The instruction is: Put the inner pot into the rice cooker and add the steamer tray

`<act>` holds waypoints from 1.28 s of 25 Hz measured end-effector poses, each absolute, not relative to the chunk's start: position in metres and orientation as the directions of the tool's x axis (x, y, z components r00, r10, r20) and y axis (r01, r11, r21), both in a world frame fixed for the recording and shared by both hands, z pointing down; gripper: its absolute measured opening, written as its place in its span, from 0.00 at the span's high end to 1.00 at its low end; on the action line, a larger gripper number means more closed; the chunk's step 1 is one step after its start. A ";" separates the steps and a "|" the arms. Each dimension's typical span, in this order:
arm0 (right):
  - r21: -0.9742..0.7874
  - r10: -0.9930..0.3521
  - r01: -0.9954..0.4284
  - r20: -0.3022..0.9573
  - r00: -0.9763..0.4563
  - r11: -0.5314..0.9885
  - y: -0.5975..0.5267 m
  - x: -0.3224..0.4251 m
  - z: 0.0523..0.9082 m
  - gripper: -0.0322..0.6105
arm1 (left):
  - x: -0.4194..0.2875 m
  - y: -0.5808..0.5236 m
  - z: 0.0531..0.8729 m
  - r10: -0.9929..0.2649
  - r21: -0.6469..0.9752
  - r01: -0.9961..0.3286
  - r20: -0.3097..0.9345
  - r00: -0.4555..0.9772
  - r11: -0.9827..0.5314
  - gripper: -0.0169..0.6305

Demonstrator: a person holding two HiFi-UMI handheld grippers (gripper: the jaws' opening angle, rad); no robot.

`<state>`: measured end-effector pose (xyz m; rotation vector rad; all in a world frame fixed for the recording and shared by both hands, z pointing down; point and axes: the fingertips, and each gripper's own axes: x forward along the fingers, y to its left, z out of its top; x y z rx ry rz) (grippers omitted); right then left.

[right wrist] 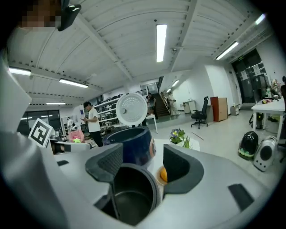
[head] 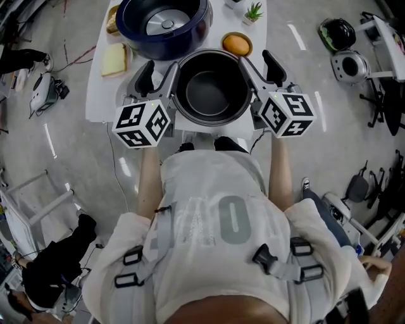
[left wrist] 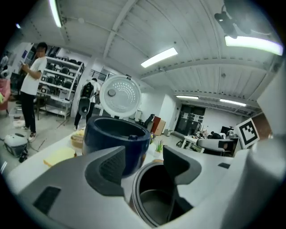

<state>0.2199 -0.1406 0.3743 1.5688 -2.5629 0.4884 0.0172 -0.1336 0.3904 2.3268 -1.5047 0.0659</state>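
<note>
1. Head view: the pot [head: 209, 95] stands at the near edge of the table [head: 101, 95], with only its dark bottom showing. The left gripper [head: 159, 73] and right gripper [head: 261, 68] flank it, jaws wide. Beyond it stands the blue cooker [head: 164, 49], open, with a metal plate inside. Bread [head: 114, 60] lies to the left. At the right a bowl [head: 223, 43] holds an orange [head: 236, 44], and a plant [head: 254, 11] stands farther off.
2. Left gripper view: the jaws are spread, the pot rim is between them and the pads are off it. The cooker's raised lid [left wrist: 119, 95] stands behind.
3. Right gripper view: the jaws are spread and the rim between them is ungripped. The orange sits just past the right jaw.
</note>
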 end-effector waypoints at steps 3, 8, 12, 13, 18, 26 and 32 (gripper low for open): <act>-0.238 -0.827 -0.884 0.319 -0.462 0.402 -0.137 0.223 0.404 0.52 | 0.023 -0.131 0.419 -0.839 0.333 -0.876 0.306 0.451 -0.349 0.59; -0.264 -0.790 -0.888 0.410 -0.456 0.376 -0.134 0.225 0.449 0.53 | 0.032 -0.127 0.459 -0.786 0.380 -0.867 0.404 0.469 -0.322 0.59; -0.251 -0.769 -0.897 0.462 -0.442 0.365 -0.135 0.226 0.472 0.54 | 0.031 -0.123 0.484 -0.753 0.387 -0.873 0.467 0.463 -0.297 0.59; -0.250 -0.765 -0.898 0.470 -0.440 0.363 -0.134 0.226 0.476 0.55 | 0.030 -0.122 0.489 -0.746 0.386 -0.873 0.477 0.465 -0.297 0.60; -0.259 -0.740 -0.898 0.508 -0.441 0.356 -0.131 0.226 0.495 0.57 | 0.029 -0.120 0.503 -0.722 0.390 -0.873 0.509 0.469 -0.292 0.62; -0.247 -0.719 -0.911 0.560 -0.411 0.329 -0.123 0.232 0.513 0.65 | 0.032 -0.122 0.508 -0.708 0.364 -0.881 0.534 0.463 -0.302 0.74; -0.213 -0.733 -0.929 0.571 -0.370 0.303 -0.123 0.224 0.516 0.77 | 0.033 -0.124 0.511 -0.704 0.332 -0.889 0.546 0.453 -0.315 0.81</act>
